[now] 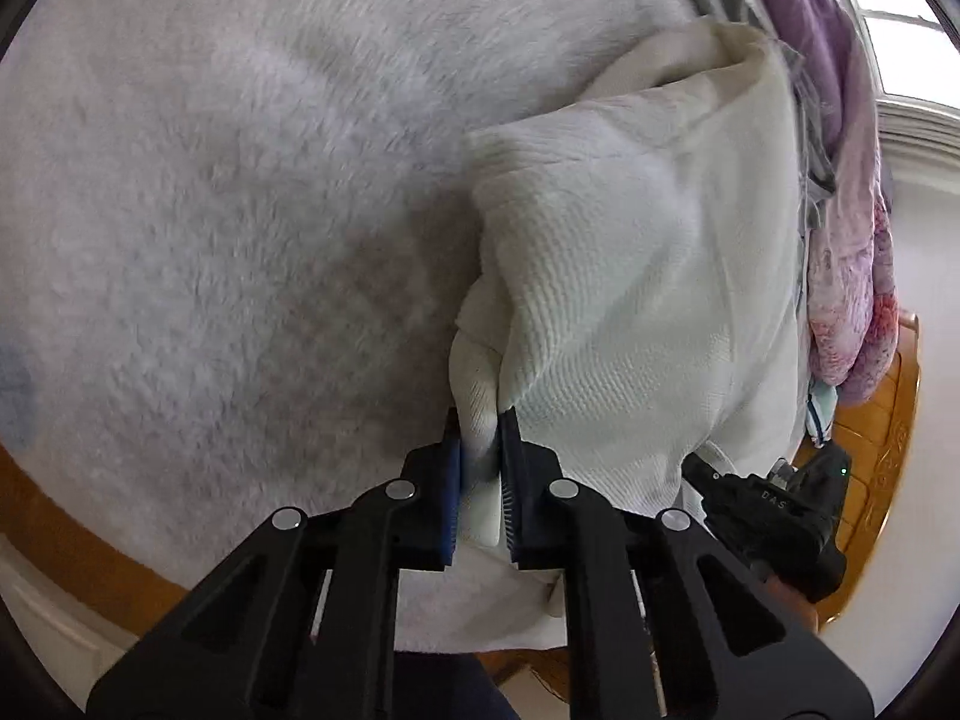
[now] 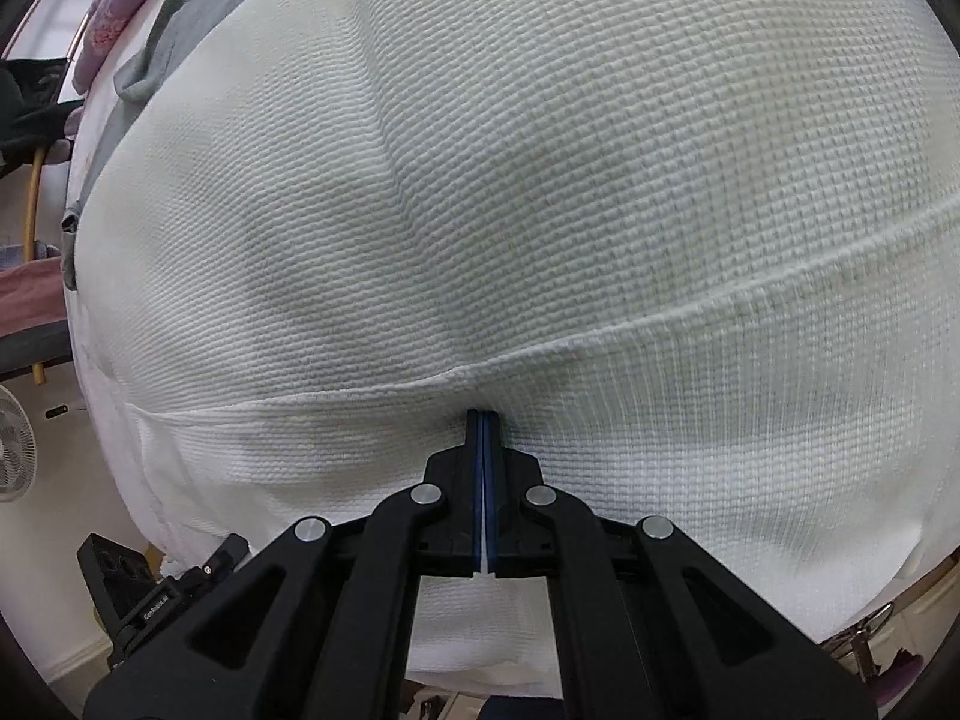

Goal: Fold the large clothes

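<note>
We're over the fleece blanket [image 1: 210, 210], a big grey spread covering the table [image 1: 54, 534], and on its right side lies the garment [image 1: 648, 276] — a white waffle-knit, already doubled over on itself. From the right wrist it fills nearly the whole view, with a ribbed band [image 2: 750, 372] running across below a raised seam. It looks thick, soft and fairly heavy for cloth; we'd expect it to sag and drag on the fleece rather than slide. The knit should give good purchase, no slipping. Further back, a purple heap [image 1: 840, 240] hangs at the edge.

Now the hands. Our left gripper [image 1: 480, 438] is clamped on a bunched corner of the knit — the fabric bulges out between the pads. Our right gripper [image 2: 483, 420] is closed with a thin white layer pinched along the pads, tips pressed at the ribbed band. Best hold, we reckon, is the hem corners: the rib is firm and won't stretch out.
</note>
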The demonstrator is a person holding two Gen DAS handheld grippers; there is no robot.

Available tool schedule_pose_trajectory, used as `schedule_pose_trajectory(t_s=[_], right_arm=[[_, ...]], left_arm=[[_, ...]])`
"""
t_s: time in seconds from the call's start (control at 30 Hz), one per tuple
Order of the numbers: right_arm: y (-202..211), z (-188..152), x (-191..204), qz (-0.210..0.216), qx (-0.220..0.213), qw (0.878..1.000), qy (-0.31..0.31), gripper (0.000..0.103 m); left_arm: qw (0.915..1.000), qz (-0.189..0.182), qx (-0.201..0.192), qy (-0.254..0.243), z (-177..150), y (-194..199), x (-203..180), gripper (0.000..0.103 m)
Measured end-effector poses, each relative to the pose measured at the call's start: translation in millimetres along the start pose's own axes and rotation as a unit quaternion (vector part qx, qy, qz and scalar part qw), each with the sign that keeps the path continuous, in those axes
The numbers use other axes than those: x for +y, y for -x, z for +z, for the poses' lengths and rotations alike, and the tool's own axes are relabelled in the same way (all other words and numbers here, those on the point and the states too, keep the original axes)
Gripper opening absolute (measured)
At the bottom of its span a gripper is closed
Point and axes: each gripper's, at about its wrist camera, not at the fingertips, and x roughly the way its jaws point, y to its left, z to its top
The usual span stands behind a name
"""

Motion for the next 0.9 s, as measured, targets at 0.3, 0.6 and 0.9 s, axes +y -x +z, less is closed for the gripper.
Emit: schedule_pose_trajectory(t_s=[0.3, 0.6, 0.9], right_arm=[[18, -56, -6, 0.025, -0.04, 0.997, 0.062, 0.005], [74, -125, 60, 0.126, -0.139, 0.952, 0.242, 0.052], [46, -141, 106, 0.104, -0.153, 0.924, 0.336, 0.06]], left_arm=[[0.9935, -0.079, -0.031, -0.075, -19, 50, -47, 0.009], [0.9864, -0.115, -0.02, -0.116, -22, 58, -85, 0.009], [0.9814, -0.113, -0.006, -0.155, -14, 65, -97, 0.009]])
